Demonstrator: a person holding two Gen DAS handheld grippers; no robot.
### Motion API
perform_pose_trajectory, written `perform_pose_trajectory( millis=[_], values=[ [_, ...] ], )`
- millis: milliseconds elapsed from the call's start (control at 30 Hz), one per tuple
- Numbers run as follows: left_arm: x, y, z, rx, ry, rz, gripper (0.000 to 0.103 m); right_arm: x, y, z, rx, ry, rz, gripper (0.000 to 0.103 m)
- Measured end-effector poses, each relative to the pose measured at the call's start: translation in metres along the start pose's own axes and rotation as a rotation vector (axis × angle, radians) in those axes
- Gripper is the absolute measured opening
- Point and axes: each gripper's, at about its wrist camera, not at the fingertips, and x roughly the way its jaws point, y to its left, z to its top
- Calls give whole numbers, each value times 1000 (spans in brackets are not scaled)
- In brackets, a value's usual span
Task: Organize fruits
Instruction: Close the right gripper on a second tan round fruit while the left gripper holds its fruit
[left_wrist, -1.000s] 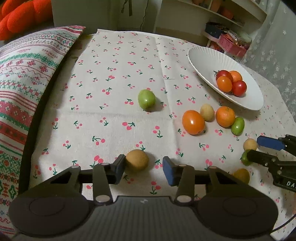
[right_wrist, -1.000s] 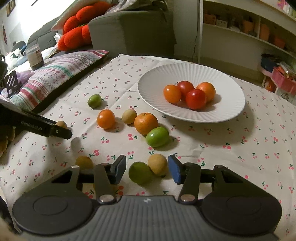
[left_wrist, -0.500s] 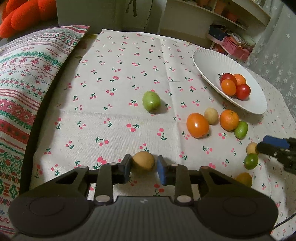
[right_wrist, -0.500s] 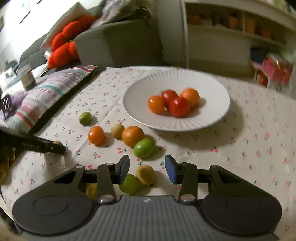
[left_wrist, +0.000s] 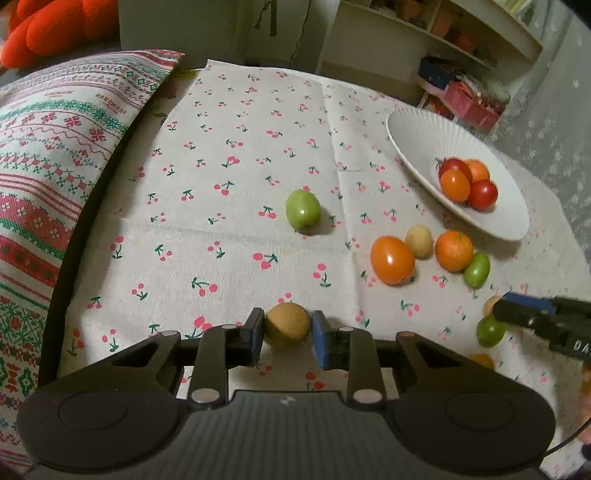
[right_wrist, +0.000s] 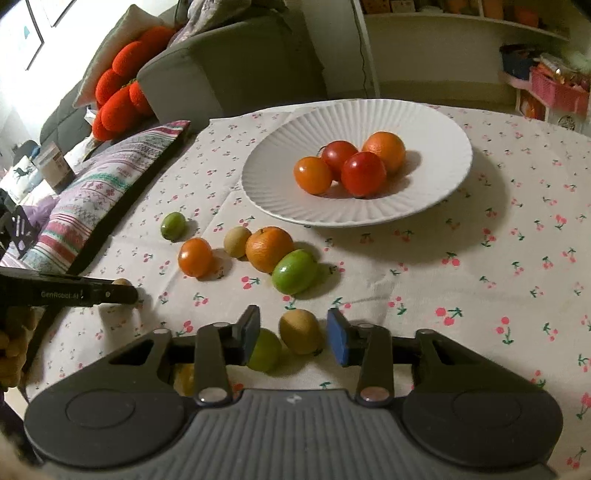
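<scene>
From the left wrist, the left gripper (left_wrist: 288, 334) had its pads closed against a tan fruit (left_wrist: 288, 329) on the cherry-print cloth (left_wrist: 229, 229); a green fruit (left_wrist: 303, 211) lay farther off, the white plate (left_wrist: 417, 136) at right.

From the right wrist, the right gripper (right_wrist: 291, 336) had just been narrowing around a brown fruit (right_wrist: 301, 331), gaps showing on both sides; a green one (right_wrist: 264, 350) sat just beside the left pad.
</scene>
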Motion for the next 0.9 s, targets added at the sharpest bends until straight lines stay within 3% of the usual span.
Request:
perform_pose_trajectory(
  millis=[67,300,533,900],
  values=[
    [-3,1,2,-15,-9,-16,12,-1,0,1,-1,-4,-2,18],
    [-8,0,5,-32,-26,-39,12,-3,-7,2,23,-13,-13,18],
    [-8,-2,5,-27,-27,-44,12,0,7,0,-95,-23,-54,19],
    [-12,-6,7,-14,-42,-61,12,-4,7,-3,-94,-34,-67,21]
  ],
)
